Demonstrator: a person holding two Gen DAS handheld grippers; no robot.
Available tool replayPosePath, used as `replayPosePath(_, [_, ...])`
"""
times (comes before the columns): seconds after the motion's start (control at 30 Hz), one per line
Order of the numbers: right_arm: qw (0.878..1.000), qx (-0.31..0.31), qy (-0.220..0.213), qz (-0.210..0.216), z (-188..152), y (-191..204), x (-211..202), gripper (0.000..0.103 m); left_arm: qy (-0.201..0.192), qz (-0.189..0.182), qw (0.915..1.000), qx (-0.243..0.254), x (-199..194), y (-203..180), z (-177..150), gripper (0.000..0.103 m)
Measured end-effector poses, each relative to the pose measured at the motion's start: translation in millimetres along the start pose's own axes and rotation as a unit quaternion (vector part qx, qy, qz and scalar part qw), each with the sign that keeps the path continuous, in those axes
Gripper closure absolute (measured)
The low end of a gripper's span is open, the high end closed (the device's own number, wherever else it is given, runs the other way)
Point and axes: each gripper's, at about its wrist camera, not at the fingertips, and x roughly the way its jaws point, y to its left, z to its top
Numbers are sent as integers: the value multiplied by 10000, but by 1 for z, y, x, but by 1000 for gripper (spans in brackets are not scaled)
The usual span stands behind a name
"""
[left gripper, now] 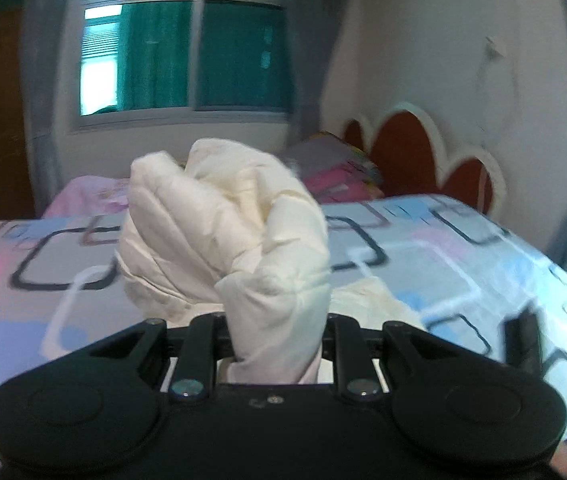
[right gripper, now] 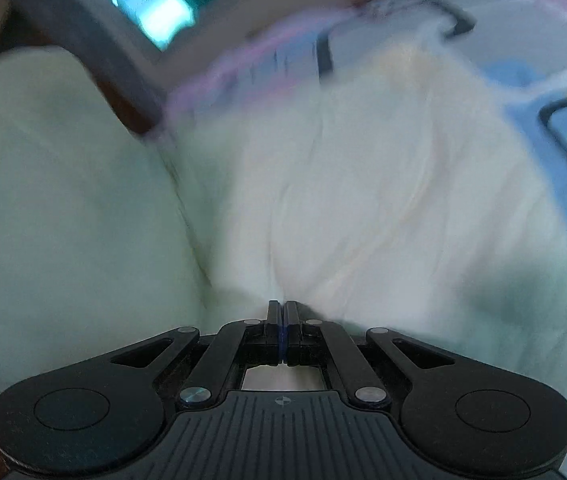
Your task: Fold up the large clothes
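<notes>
A cream-white garment (left gripper: 235, 232) is bunched up in my left gripper (left gripper: 275, 336), which is shut on a thick wad of it and holds it above the bed. In the right wrist view the same garment (right gripper: 363, 200) spreads over the bed, blurred by motion. My right gripper (right gripper: 282, 312) has its jaws pressed together at the garment's near edge, pinching a thin fold of cloth. A second white part of the garment (right gripper: 63, 220) hangs at the left.
The bed has a patterned sheet (left gripper: 463, 256) in blue, pink and grey. Folded bedding (left gripper: 335, 168) and a red headboard (left gripper: 411, 156) lie at the far end. A window (left gripper: 187, 44) with grey curtains is behind. The bed's right edge drops off nearby.
</notes>
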Motion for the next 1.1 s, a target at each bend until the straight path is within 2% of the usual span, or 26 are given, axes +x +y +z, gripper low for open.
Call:
replayPosePath(0.07, [9997,36,-114,-234,12,-16,-16,103,175,-142,9997,119,16,-23,-2,83])
replayPosePath(0.2, [9947,600,-360,-755,29,-72,-47,103,653,-505,9957,429,56,-65,-12,81])
replayPosePath(0.3, [9902,911,-501,-929,34,-104,-70,103,1160,-878,9873,643,91,-95,-29,65])
replayPosePath(0.33, [9881,1002,-541,-1033,35,-113,-77,103,1295,-1006,9847,590,103,-102,-37,42])
replayPosePath(0.37, [9858,1076,-561,-1162,35,-120,-84,103,1400,-1255,9809,497,114,-108,-48,15])
replayPosePath(0.4, [9836,1134,-582,-1277,38,-126,-92,88,1426,-1424,9786,423,122,-112,-54,7])
replayPosePath(0.43, [9820,1164,-646,-1341,39,-130,-99,37,1400,-1463,9786,366,128,-115,-62,6])
replayPosePath(0.47, [9801,1153,-843,-1378,38,-132,-109,16,1412,-1401,9793,373,132,-120,-69,6])
replayPosePath(0.5, [9804,1035,-1091,-1273,38,-130,-121,10,1431,-1445,9784,381,135,-122,-72,6])
replayPosePath(0.57, [9820,854,-1175,-1208,42,-126,-132,10,1486,-1692,9742,148,139,-117,-68,6])
replayPosePath(0.6, [9828,812,-1184,-1161,47,-126,-134,10,1482,-1972,9691,-68,137,-111,-66,6])
replayPosePath(0.67, [9838,765,-1236,-1053,48,-117,-137,14,1449,-2286,9618,-404,131,-96,-61,7])
replayPosePath(0.73, [9847,733,-1248,-972,50,-106,-137,15,1386,-2389,9594,-572,121,-84,-56,8])
replayPosePath(0.83, [9868,556,-1266,-841,55,-90,-128,15,1024,-2481,9594,-866,91,-57,-43,9])
replayPosePath(0.9, [9885,377,-1271,-732,59,-77,-120,15,752,-2345,9646,-943,74,-37,-35,20])
replayPosePath(0.97, [9901,124,-1257,-608,67,-60,-108,22,505,-2040,9716,-1088,65,-8,-29,47])
replayPosePath(1.0, [9909,-72,-1228,-551,72,-47,-103,28,414,-1769,9767,-1146,64,9,-26,49])
replayPosePath(1.1, [9906,-590,-1140,-466,89,-18,-81,28,189,-959,9879,-1204,77,46,-21,50])
